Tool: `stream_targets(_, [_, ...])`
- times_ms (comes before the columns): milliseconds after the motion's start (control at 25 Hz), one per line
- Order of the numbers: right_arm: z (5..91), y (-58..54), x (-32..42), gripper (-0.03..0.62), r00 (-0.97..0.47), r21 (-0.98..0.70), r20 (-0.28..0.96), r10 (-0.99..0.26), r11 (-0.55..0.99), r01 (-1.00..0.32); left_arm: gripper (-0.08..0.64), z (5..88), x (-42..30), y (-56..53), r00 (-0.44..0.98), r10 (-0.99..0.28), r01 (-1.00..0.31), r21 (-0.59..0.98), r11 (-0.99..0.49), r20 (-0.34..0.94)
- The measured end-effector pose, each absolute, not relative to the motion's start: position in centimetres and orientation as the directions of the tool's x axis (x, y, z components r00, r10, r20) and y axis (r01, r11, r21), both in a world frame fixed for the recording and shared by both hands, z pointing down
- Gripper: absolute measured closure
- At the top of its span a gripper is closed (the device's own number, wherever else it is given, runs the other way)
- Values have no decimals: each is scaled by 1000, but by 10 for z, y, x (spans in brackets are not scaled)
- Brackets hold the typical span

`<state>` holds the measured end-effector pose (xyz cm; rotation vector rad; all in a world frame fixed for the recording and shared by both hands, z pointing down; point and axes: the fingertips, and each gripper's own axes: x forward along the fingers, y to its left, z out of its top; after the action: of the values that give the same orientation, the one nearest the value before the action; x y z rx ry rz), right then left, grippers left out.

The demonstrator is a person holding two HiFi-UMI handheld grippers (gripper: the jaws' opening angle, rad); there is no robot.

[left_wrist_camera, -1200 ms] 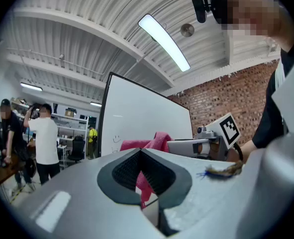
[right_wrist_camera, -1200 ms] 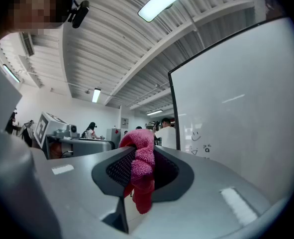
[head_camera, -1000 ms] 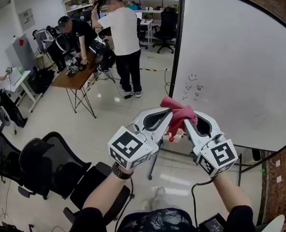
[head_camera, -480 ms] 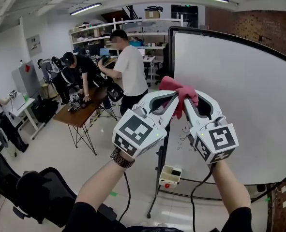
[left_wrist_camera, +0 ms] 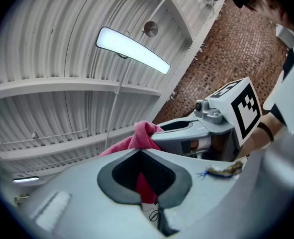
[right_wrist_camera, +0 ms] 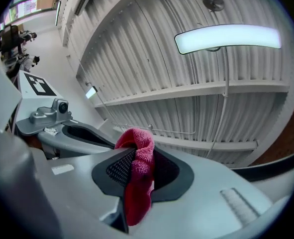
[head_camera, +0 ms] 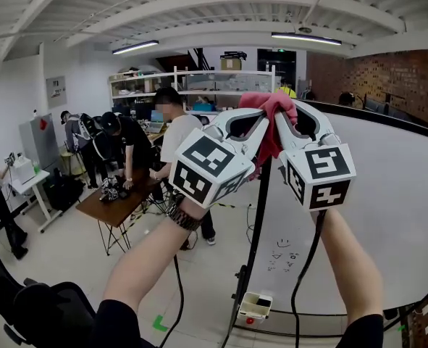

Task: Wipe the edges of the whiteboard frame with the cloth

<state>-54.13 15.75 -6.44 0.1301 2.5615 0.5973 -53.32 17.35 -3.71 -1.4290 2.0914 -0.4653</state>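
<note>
While both forearms rise through the lower middle of the head view, the left gripper (left_wrist_camera: 143, 156) and the right gripper (right_wrist_camera: 137, 156) meet tip to tip above centre, each with its jaws clamped on the same pink cloth (head_camera: 270, 101), which bunches over the tips and hangs down between them. Just behind the cloth stands the upper left corner of the black whiteboard frame (head_camera: 259, 216), though whether they touch cannot be told; the whiteboard (head_camera: 387, 194) fills the right side. Farther back at the left, people bend over a brown table (head_camera: 119, 194) before white shelves (head_camera: 199, 85).
</note>
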Motion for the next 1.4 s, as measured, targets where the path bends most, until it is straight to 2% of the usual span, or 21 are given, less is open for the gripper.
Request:
stream_targets(280, [-75, 165, -560, 515, -892, 468, -429, 144, 880, -83, 558, -46, -563, 180, -286, -928, -756, -539, 372, -238])
stream_targets(600, [-64, 158, -569, 515, -901, 446, -414, 131, 892, -75, 558, -43, -578, 185, -241, -936, -815, -471, 339, -256])
stream_targets(1400, [42, 171, -560, 515, -954, 403, -291, 76, 914, -50, 558, 56, -564, 195, -213, -964, -892, -371, 257, -158])
